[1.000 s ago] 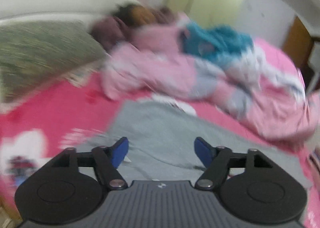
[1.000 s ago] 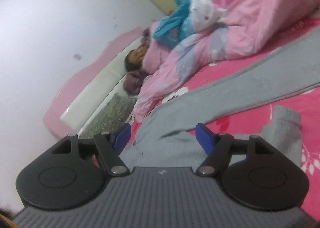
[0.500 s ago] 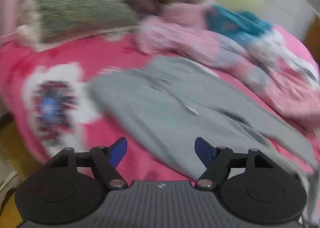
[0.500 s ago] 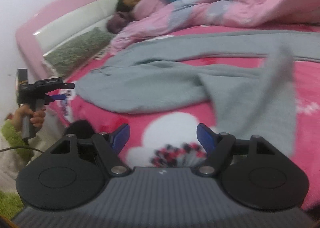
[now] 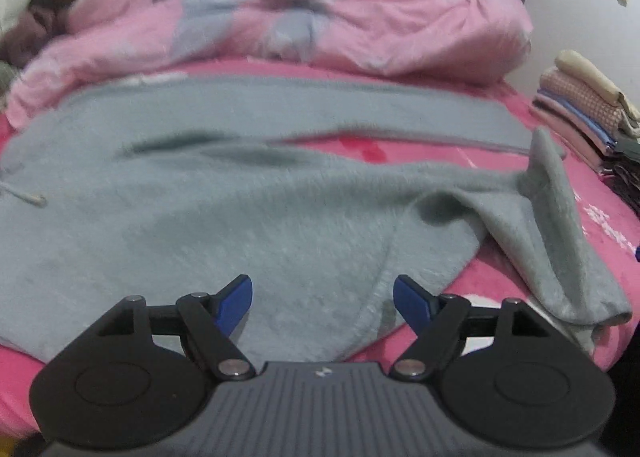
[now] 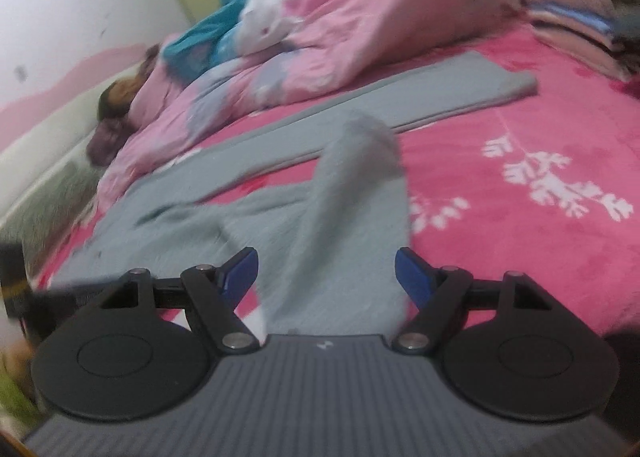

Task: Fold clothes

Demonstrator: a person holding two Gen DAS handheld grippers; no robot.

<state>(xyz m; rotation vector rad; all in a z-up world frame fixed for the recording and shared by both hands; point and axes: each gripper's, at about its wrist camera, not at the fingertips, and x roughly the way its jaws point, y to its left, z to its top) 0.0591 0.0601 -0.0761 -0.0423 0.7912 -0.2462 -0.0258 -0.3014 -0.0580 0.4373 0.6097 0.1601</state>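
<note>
Left wrist: grey trousers under parted tongs

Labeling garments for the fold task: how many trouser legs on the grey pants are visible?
2. The far leg lies flat and straight beside the pink quilt. The near leg is bent and rumpled, its end toward the bed's near edge. None looks hidden.

Ahead of our left claw the sweatpants lie spread on the bed, one leg folded off to the right. Behind them sits the bunched quilt; far right, stacked clothes.
</note>
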